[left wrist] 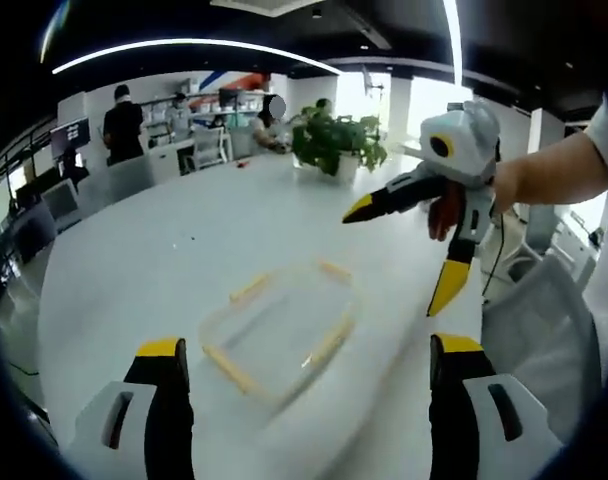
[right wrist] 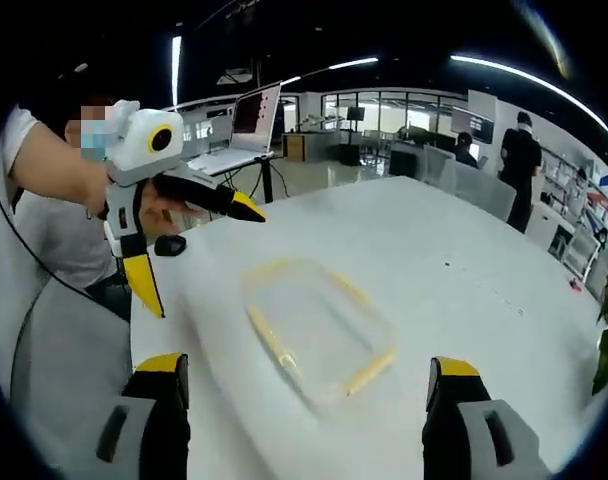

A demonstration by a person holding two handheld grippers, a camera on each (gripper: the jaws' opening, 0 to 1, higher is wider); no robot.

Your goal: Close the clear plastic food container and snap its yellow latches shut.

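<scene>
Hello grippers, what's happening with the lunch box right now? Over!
Left gripper open, right gripper open, both above the table. Clear container untouched between them, lid on; latches blurred. Nothing in the way.

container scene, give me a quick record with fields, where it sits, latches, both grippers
container: clear plastic container on the white table, lying flat; blurred in both views
latches: yellow strips along its edges; snapped or not cannot be told
left gripper: open, held above the table, apart from the container
right gripper: open, raised beside the container, holding nothing
contact: neither gripper touches the container
background: potted plant at the table's far end, laptop on a desk, people standing
</scene>
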